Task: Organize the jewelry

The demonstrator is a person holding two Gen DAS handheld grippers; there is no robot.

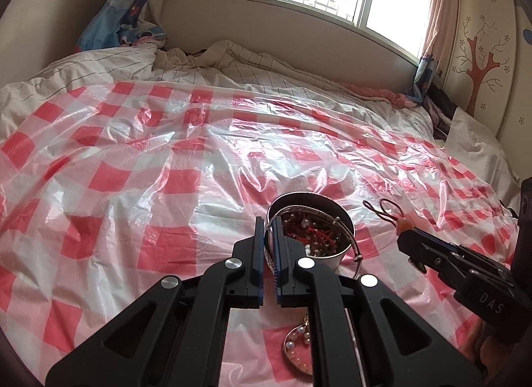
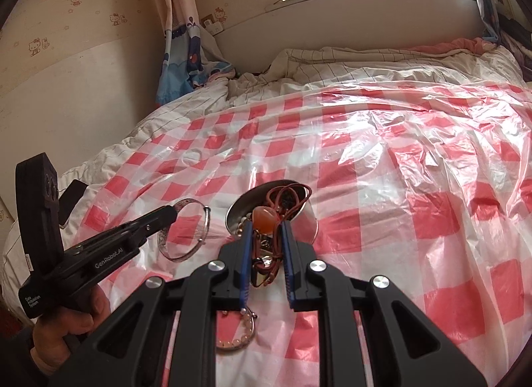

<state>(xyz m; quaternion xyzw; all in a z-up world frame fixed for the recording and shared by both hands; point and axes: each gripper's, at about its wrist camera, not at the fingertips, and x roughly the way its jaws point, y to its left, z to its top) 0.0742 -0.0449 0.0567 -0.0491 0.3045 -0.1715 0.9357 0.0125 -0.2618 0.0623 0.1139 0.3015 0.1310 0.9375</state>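
A steel cup (image 1: pixel 335 255) stands on the red-checked plastic sheet, filled with beads and red cord; in the right wrist view the cup (image 2: pixel 307 217) shows too. My left gripper (image 1: pixel 268 220) is shut on a silver bangle (image 1: pixel 345 224) and holds it over the cup's near rim; in the right wrist view the bangle (image 2: pixel 199 237) hangs from that gripper (image 2: pixel 171 212) left of the cup. My right gripper (image 2: pixel 265 225) is shut on an orange pendant (image 2: pixel 264 217) with a brown cord (image 2: pixel 292 195), just above the cup. The pendant (image 1: pixel 403 224) shows at the right gripper (image 1: pixel 404 235) tip.
A round pearl-edged piece of jewelry (image 1: pixel 296 350) lies on the plastic sheet (image 1: pixel 149 171) under my left gripper; it also shows in the right wrist view (image 2: pixel 237 333). Rumpled bedding (image 1: pixel 232 61), a wall and window lie beyond. A wardrobe (image 1: pixel 482 54) stands at right.
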